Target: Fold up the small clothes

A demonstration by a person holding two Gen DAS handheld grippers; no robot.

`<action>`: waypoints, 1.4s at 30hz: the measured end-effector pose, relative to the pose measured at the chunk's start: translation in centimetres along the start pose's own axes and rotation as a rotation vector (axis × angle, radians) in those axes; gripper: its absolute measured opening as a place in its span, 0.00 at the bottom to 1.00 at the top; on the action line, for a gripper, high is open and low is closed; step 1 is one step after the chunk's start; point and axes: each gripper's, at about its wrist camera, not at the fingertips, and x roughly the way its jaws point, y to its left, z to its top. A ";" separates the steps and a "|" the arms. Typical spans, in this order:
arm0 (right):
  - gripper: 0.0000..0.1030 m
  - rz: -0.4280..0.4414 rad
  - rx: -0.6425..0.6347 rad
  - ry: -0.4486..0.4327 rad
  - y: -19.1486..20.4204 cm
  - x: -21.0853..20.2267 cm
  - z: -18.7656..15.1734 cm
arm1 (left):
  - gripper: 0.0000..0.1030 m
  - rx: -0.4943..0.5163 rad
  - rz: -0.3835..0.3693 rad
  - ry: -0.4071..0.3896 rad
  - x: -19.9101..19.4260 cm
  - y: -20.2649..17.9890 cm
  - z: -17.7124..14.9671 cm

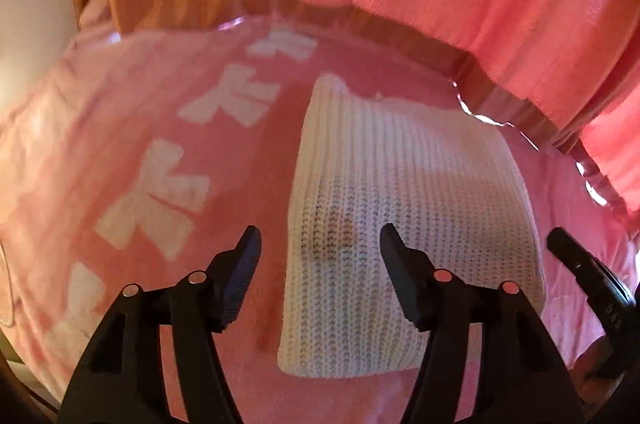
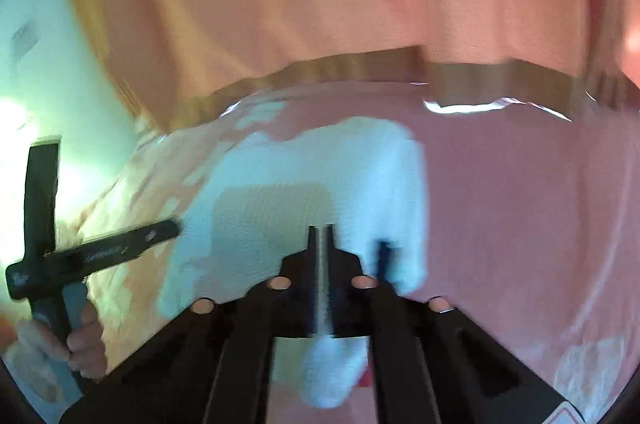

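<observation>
both wrist views look steeply down, close over the pink blanket (image 1: pixel 132 96); they share the white knit cloth (image 1: pixel 400 204), at 12 o'clock in each

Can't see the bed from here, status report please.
Left claw open above folded white knit garment. Right claw shut, empty. Nothing in the way.

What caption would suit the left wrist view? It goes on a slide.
Left gripper open above a folded white knit garment lying on a pink bow-patterned blanket.
</observation>
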 end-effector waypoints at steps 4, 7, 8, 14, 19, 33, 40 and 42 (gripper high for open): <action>0.00 -0.138 -0.040 0.137 -1.9 5.8 -1.6 | 0.67 0.068 0.066 0.072 3.1 -1.3 -0.8; 0.00 -0.128 -0.027 0.103 -1.3 3.5 -0.3 | 0.67 0.102 0.106 0.053 3.5 -1.9 -1.4; 0.00 -0.125 -0.036 0.074 -0.9 2.4 0.0 | 0.67 0.124 0.114 0.032 3.0 -2.3 -1.5; 0.06 -0.238 -0.127 -0.064 0.8 -3.4 -1.0 | 0.67 0.224 0.115 -0.106 -2.0 -4.5 -2.8; 0.21 -0.286 -0.077 -0.095 -0.6 -6.5 -2.1 | 0.71 0.236 0.164 -0.180 -4.3 -5.7 -4.3; 0.58 -0.339 0.002 -0.041 -1.0 -8.2 -9.3 | 0.85 0.192 0.208 -0.223 -4.9 -7.7 -9.4; 0.60 -0.356 -0.034 -0.034 -0.5 -7.8 -10.4 | 0.85 0.173 0.199 -0.217 -4.7 -7.7 -10.3; 0.60 -0.358 -0.037 -0.026 -0.5 -7.6 -10.7 | 0.85 0.176 0.197 -0.221 -4.8 -7.8 -10.5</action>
